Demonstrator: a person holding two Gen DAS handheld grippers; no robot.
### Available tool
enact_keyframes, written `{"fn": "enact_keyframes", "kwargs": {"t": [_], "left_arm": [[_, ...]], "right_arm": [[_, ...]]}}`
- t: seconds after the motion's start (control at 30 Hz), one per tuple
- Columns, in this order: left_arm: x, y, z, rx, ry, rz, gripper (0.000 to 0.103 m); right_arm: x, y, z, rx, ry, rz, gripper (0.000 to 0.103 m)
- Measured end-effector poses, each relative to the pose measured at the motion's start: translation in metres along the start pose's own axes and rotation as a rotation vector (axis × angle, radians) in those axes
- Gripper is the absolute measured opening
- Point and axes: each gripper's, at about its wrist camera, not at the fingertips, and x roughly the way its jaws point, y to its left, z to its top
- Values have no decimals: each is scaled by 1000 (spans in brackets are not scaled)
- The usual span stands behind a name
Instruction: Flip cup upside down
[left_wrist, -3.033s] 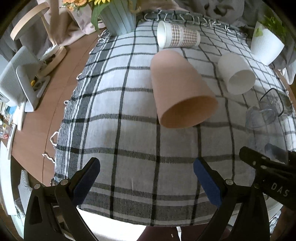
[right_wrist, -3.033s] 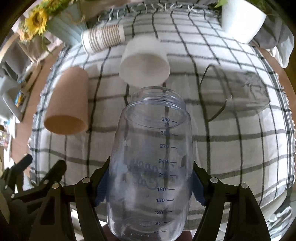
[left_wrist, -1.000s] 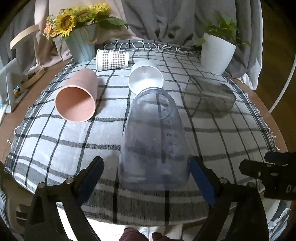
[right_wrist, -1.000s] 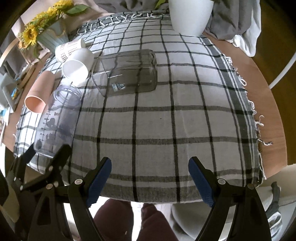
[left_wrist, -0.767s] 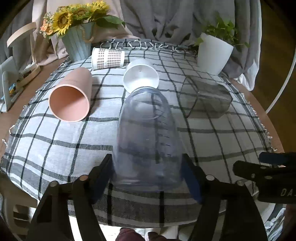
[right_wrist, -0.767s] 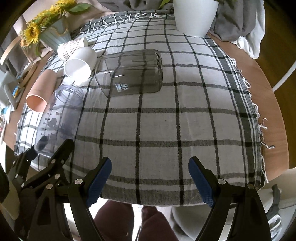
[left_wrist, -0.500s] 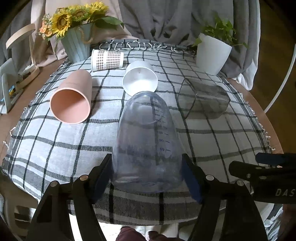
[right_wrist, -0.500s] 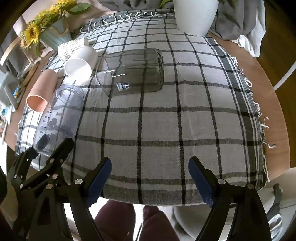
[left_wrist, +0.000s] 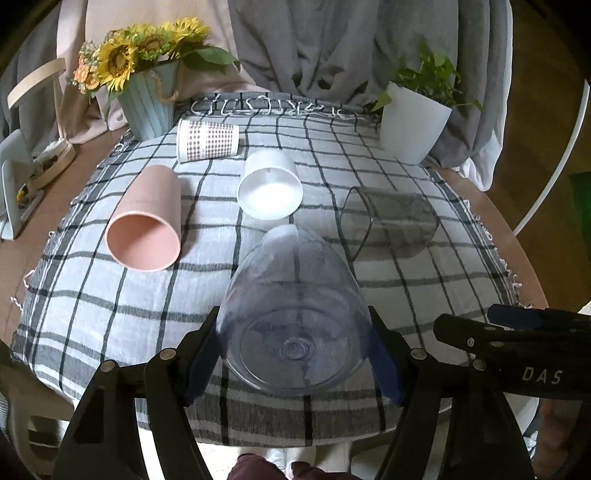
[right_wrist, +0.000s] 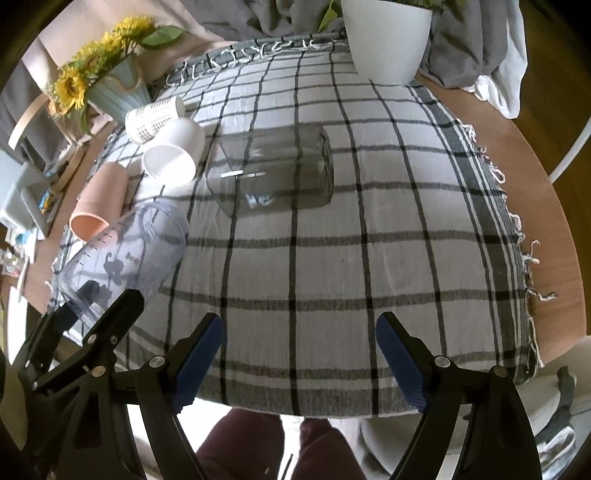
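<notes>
My left gripper (left_wrist: 293, 354) is shut on a clear plastic measuring cup (left_wrist: 293, 314), its base toward the camera and its mouth pointing away and tilted down over the checked tablecloth (left_wrist: 110, 302). The same cup (right_wrist: 122, 258) shows at the left of the right wrist view, held by the left gripper's fingers (right_wrist: 114, 317). My right gripper (right_wrist: 299, 354) is open and empty above the cloth's front edge.
A pink cup (left_wrist: 146, 221), a white cup (left_wrist: 269, 184), a patterned paper cup (left_wrist: 207, 140) and a clear square glass container (left_wrist: 388, 225) lie on their sides. A sunflower vase (left_wrist: 147, 107) and a white plant pot (left_wrist: 413, 122) stand at the back.
The left gripper has lifted and tipped the clear cup so its base faces the camera more and its mouth tilts further down. The right gripper stays open and has barely moved.
</notes>
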Motion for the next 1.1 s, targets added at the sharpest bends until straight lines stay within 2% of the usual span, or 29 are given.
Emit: {"fn": "enact_keyframes", "kwargs": {"t": [0.43, 0.6, 1.1], "left_arm": [[8, -1, 31, 15, -63, -6, 72], [16, -3, 42, 41, -80, -5, 72], [35, -4, 66, 48, -65, -17, 72]], "right_arm": [[-5, -4, 21, 28, -61, -2, 85], [-3, -8, 25, 49, -57, -3, 85], [-1, -15, 40, 104, -78, -2, 85]]}}
